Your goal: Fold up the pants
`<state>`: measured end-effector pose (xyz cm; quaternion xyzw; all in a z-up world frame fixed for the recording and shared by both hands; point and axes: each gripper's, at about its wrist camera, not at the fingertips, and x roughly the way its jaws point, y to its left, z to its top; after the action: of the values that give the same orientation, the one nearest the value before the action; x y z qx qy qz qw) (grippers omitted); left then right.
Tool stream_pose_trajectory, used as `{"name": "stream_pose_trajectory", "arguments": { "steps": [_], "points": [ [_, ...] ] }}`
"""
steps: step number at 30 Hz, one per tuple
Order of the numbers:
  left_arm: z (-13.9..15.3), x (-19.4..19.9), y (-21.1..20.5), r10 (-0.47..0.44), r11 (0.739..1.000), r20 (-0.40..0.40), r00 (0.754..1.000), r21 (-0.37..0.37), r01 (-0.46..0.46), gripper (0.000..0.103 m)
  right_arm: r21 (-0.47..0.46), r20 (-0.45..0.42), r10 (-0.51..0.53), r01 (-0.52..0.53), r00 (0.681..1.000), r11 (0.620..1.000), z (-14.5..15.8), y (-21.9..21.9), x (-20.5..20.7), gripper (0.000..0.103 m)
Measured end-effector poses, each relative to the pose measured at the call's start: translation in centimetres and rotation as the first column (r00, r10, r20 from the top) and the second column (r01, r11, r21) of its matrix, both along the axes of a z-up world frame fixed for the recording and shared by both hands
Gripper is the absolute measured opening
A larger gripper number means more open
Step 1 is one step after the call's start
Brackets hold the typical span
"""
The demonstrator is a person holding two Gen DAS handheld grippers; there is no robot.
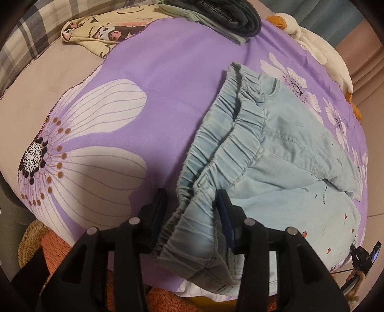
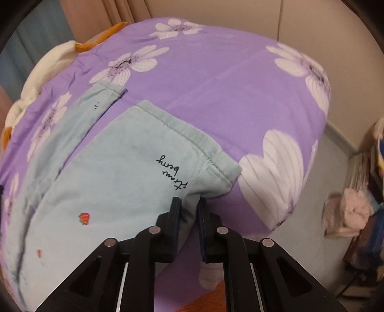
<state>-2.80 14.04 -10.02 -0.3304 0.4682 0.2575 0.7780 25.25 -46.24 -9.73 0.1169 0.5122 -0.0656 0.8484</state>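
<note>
1. Left tongs (image 1: 192,204) straddle the gathered elastic waistband of the pants (image 1: 276,153); their pads stand apart beside the cloth, so I cannot tell whether they grip.
2. Right tongs (image 2: 189,206) pinch a leg's side edge near the hem, closed on the pants (image 2: 124,172).
3. Pale blue pants lie spread on the purple flowered bedspread (image 1: 168,72), legs apart.
4. Folded dark clothes (image 1: 230,16) rest at the bed's far edge, beside a white plush goose (image 1: 319,48).

Purple floral bedsheet (image 1: 168,72), beige wall (image 2: 312,24), curtains (image 2: 100,14)
</note>
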Motion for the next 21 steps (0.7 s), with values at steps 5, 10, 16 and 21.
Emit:
{"name": "stream_pose_trajectory", "arguments": {
  "steps": [5, 10, 16, 21],
  "points": [
    [-0.2, 0.2, -0.2, -0.002, 1.000, 0.016, 1.000, 0.016, 0.002, 0.048, -0.044, -0.018, 0.012, -0.013, 1.000, 0.999, -0.2, 0.3, 0.5, 0.010],
    [-0.2, -0.3, -0.4, -0.005, 1.000, 0.036, 0.999, 0.021, 0.004, 0.048, -0.065, -0.033, -0.002, 0.000, 0.999, 0.998, -0.1, 0.9, 0.8, 0.010],
    [-0.2, -0.2, -0.6, -0.010, 0.999, 0.047, 0.999, 0.044, 0.008, 0.049, -0.083, -0.043, -0.014, 0.011, 0.999, 0.996, -0.1, 1.4, 0.5, 0.010],
    [-0.3, -0.6, -0.4, -0.008, 1.000, 0.066, 0.998, 0.028, 0.006, 0.050, -0.115, -0.042, -0.025, 0.020, 0.999, 0.993, 0.0, 1.9, 0.5, 0.011]
  ]
}}
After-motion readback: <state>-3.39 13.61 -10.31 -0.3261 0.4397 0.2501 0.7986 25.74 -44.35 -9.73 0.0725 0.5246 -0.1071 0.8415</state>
